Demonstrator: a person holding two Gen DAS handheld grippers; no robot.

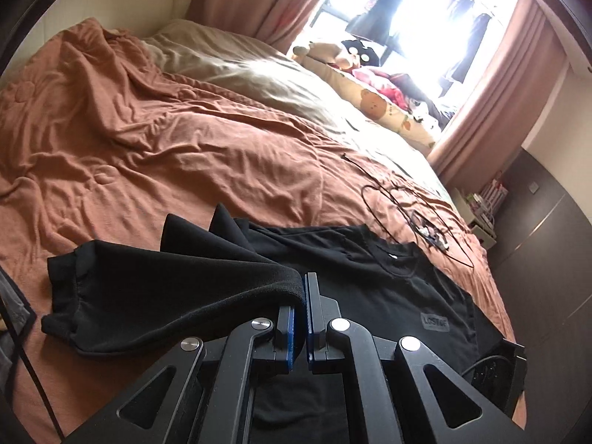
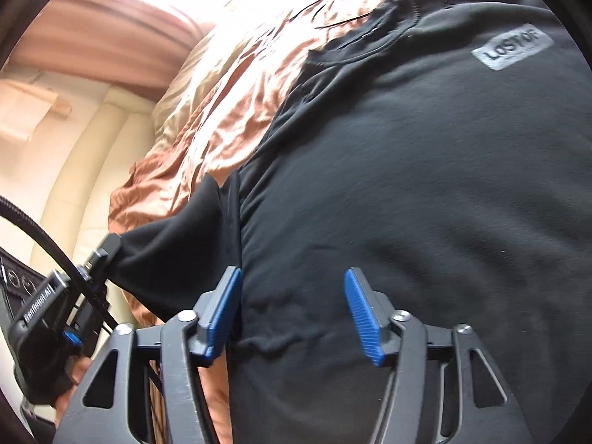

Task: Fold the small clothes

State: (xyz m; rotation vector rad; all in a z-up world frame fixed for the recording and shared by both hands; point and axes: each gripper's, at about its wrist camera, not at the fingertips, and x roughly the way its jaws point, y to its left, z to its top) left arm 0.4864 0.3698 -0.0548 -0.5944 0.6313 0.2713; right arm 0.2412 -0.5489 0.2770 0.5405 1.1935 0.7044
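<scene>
- My left tool [image 1: 300, 305] is clamped tight on a fold of the black T-shirt [image 1: 388, 296]; its blue pads [image 1: 286, 333] press together with the ribbed hem edge caught between them; the pinched cloth drapes away to the left as a lifted flap, with a sleeve hanging at its far end.
- The rest of the black T-shirt lies flat on the bed, spread over the rust-orange duvet [image 1: 148, 140]; its neckline points toward the right of my left view; a grey patch [image 1: 436, 322] with lettering sits on the chest.
- My right tool [image 2: 292, 307] stands about half open above the shirt's body; its ribbed blue pads [image 2: 364, 322] are apart and press on nothing; only the flat black fabric shows in the gap.
- In my right view the left tool [image 2: 100, 259] appears at the left edge, gripping the raised edge of the shirt; a hand [image 2: 77, 377] shows just below it, and a black cable runs across it.
- A thin black cord [image 1: 403, 199] lies looped on the duvet just beyond the shirt's neckline.
- Further up the bed a beige sheet [image 1: 236, 70] is exposed; plush toys [image 1: 333, 53] and a printed pillow [image 1: 384, 107] sit near the bright window [image 1: 425, 11], which is framed by pink curtains [image 1: 259, 0].
</scene>
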